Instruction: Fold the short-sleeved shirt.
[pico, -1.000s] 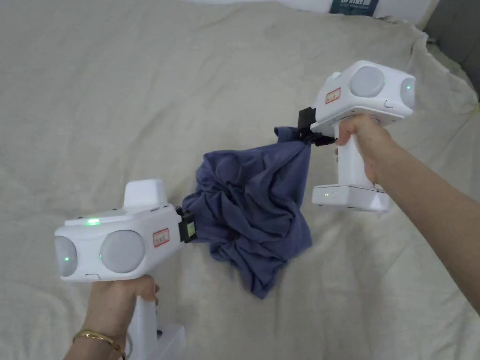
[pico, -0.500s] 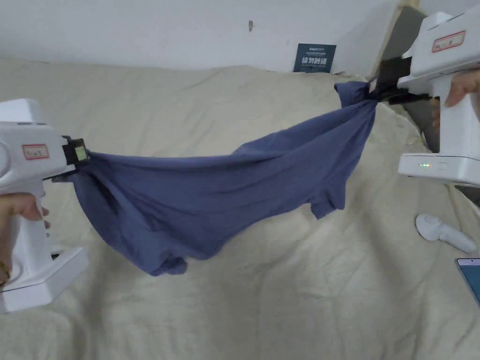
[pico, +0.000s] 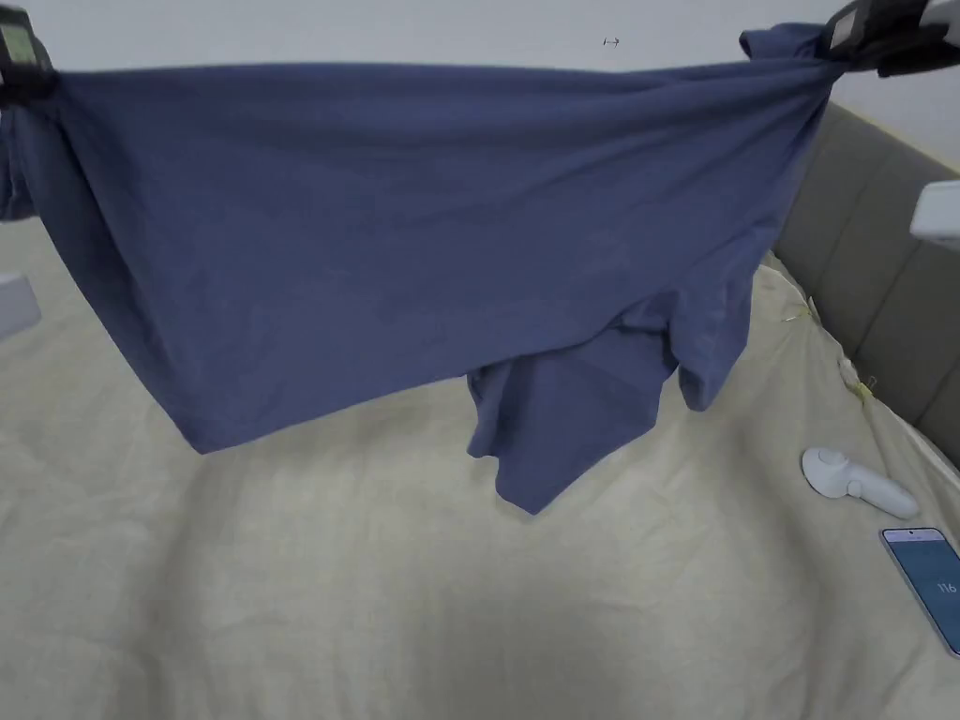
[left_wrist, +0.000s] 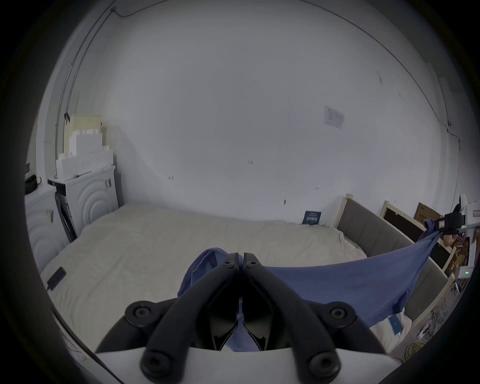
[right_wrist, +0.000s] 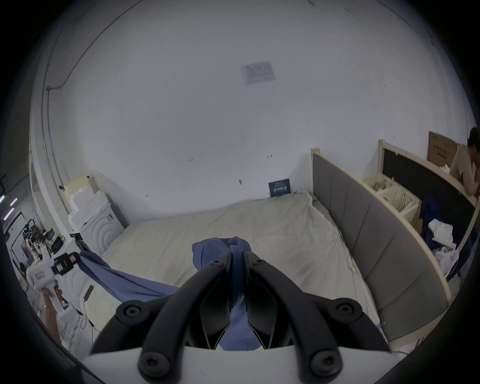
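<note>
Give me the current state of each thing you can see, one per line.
Shirt: unfolded, hanging stretched between both grippers above the bed.
Left gripper: shut on the shirt.
Right gripper: shut on the shirt.
Bed: covered by a wrinkled sheet.
Phone: lying face up, screen lit.

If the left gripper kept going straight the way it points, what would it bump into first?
The left gripper, shut on the blue shirt, points over the bed toward the white wall. Past its pinched cloth, the wall probably comes first; depth is unclear.
</note>
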